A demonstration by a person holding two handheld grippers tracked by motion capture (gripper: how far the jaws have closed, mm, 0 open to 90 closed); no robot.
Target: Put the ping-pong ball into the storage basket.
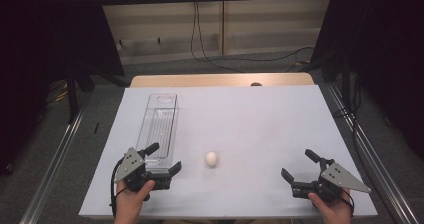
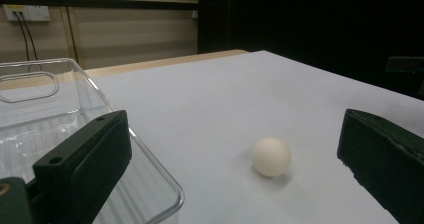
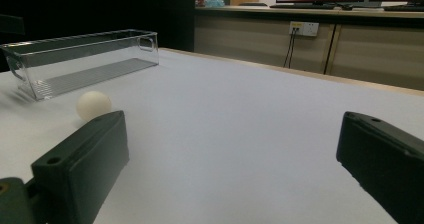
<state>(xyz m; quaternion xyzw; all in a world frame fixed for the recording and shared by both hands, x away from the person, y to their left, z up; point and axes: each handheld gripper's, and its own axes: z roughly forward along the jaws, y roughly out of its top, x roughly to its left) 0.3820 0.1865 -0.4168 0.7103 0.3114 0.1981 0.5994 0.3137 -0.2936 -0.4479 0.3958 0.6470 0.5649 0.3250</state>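
On white table (image 1: pixel 250 114), near front edge: egg (image 1: pixel 212 158) lies bare, between 2 grippers, nearer left one. Clear bin (image 1: pixel 161 124) partly hidden behind left gripper (image 1: pixel 165 159) in high view; near corner cut off in left gripper view. Bin holds nothing visible; long axis runs from front edge toward far edge. Egg's own long axis hard to make out, looks near round. Left gripper wide apart, gripping nothing, 1 jaw over bin's near end. Right gripper (image 1: pixel 296 165) wide apart, gripping nothing, well apart from egg.
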